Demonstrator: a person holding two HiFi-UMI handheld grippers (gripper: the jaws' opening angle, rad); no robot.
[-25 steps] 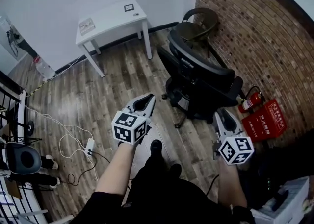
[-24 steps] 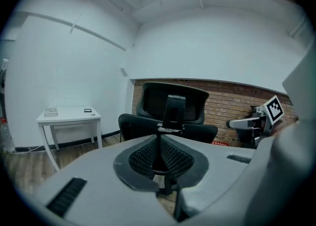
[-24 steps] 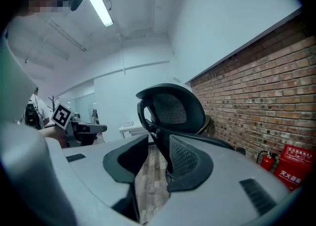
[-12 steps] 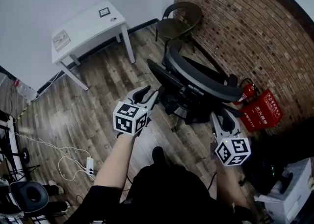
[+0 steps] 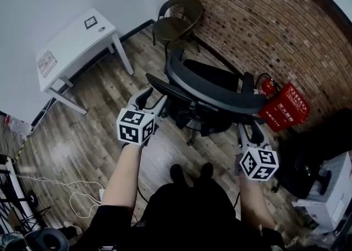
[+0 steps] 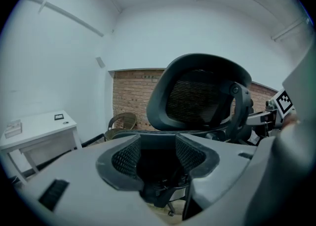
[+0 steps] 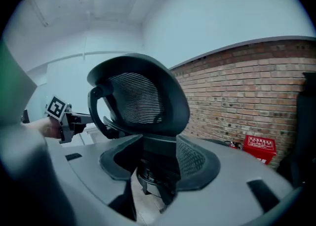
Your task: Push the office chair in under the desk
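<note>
The black mesh-backed office chair (image 5: 212, 93) stands on the wood floor near the brick wall, its back toward me. The white desk (image 5: 71, 44) stands apart from it at the upper left, against the white wall. My left gripper (image 5: 147, 99) is at the chair's left armrest, its jaws opening, and the pads press on nothing. My right gripper (image 5: 250, 133) is by the right end of the backrest, its jaws also opening and empty. In the left gripper view the backrest (image 6: 197, 96) rises just beyond the jaws of the left gripper (image 6: 158, 156). The right gripper view shows the backrest (image 7: 140, 96) above the right gripper (image 7: 155, 158).
A brown round-backed chair (image 5: 176, 22) sits in the corner behind the office chair. A fire extinguisher (image 5: 268, 86) and a red box (image 5: 286, 110) stand by the brick wall (image 5: 264, 19). Cables (image 5: 66, 195) trail at the lower left. A white box (image 5: 335, 195) and a dark bag (image 5: 308, 173) lie at the right.
I have come closer to the chair and both grippers now reach its sides. The left jaws went from shut to open, and the right jaws spread wider.
</note>
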